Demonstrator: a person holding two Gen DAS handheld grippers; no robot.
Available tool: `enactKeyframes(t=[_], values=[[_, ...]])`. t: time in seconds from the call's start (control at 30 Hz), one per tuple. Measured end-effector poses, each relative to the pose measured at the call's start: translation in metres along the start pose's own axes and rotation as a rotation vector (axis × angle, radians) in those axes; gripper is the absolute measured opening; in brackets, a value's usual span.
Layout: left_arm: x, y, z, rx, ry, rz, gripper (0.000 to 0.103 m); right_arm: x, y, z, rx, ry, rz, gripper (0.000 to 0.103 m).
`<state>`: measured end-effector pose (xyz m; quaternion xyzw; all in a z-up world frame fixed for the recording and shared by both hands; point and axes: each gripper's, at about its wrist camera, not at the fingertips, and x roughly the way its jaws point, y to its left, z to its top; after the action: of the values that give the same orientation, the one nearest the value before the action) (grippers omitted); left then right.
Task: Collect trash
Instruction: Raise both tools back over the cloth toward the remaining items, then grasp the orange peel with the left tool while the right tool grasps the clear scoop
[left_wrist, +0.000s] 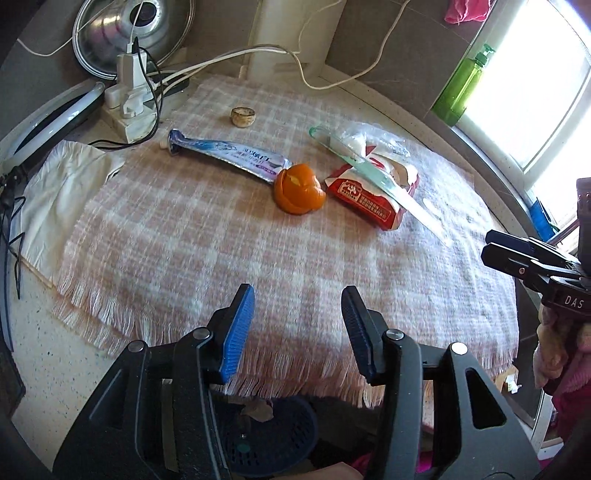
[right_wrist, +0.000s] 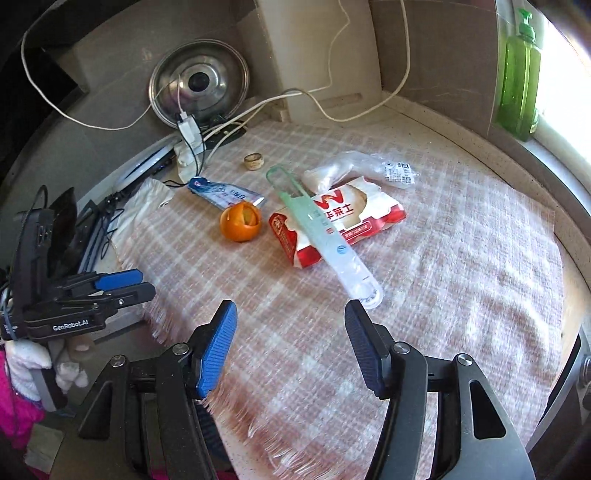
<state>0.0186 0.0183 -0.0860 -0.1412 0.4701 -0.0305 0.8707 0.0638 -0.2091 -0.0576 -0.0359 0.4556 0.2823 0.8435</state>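
On a pink-and-white checked cloth (left_wrist: 177, 236) lie an orange peel (left_wrist: 298, 192) (right_wrist: 241, 222), a flattened toothpaste tube (left_wrist: 229, 155) (right_wrist: 225, 194), a red-and-white food carton (left_wrist: 373, 199) (right_wrist: 340, 229), a long clear plastic strip (left_wrist: 384, 181) (right_wrist: 325, 240) across the carton, a clear plastic bag (left_wrist: 369, 142) (right_wrist: 365, 170) behind it, and a small bottle cap (left_wrist: 243, 116) (right_wrist: 254, 161). My left gripper (left_wrist: 297, 306) is open and empty above the cloth's near edge. My right gripper (right_wrist: 290, 321) is open and empty, its right finger close to the strip's near end.
A power strip with plugs and cables (left_wrist: 129, 99) and a steel pot lid (left_wrist: 129, 33) stand at the back left. A green soap bottle (right_wrist: 519, 81) stands by the window at right. A dark perforated bin (left_wrist: 266, 432) sits below the table's front edge.
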Motion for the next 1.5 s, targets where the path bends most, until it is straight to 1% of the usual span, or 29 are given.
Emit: enactKeyframes(t=[0.13,0.33,0.6,0.73,0.97,1.17,1.27,1.4,1.5], values=[[0.012,-0.008,0.019,0.0,0.0,-0.006,0.05,0.011,-0.018,0.015,-0.01,0.019,0.009,0.06],[0.034,-0.011,0.046,-0.038,0.017,-0.017,0.05,0.031,-0.032,0.033,-0.064,0.064,0.025,0.06],[0.059,-0.008,0.072,-0.096,0.046,-0.023,0.05,0.054,-0.043,0.041,-0.107,0.135,0.068,0.06],[0.07,-0.003,0.079,-0.139,0.061,-0.035,0.05,0.064,-0.047,0.043,-0.112,0.17,0.095,0.06],[0.085,-0.001,0.087,-0.185,0.08,-0.051,0.05,0.078,-0.047,0.045,-0.147,0.209,0.112,0.06],[0.095,-0.002,0.092,-0.195,0.092,-0.041,0.05,0.088,-0.042,0.049,-0.184,0.228,0.11,0.06],[0.099,-0.003,0.093,-0.196,0.101,-0.019,0.05,0.093,-0.04,0.051,-0.201,0.237,0.108,0.06],[0.104,0.0,0.094,-0.22,0.104,-0.016,0.05,0.097,-0.041,0.051,-0.2,0.242,0.112,0.06],[0.106,-0.002,0.096,-0.211,0.108,-0.011,0.05,0.1,-0.043,0.051,-0.192,0.248,0.12,0.06]])
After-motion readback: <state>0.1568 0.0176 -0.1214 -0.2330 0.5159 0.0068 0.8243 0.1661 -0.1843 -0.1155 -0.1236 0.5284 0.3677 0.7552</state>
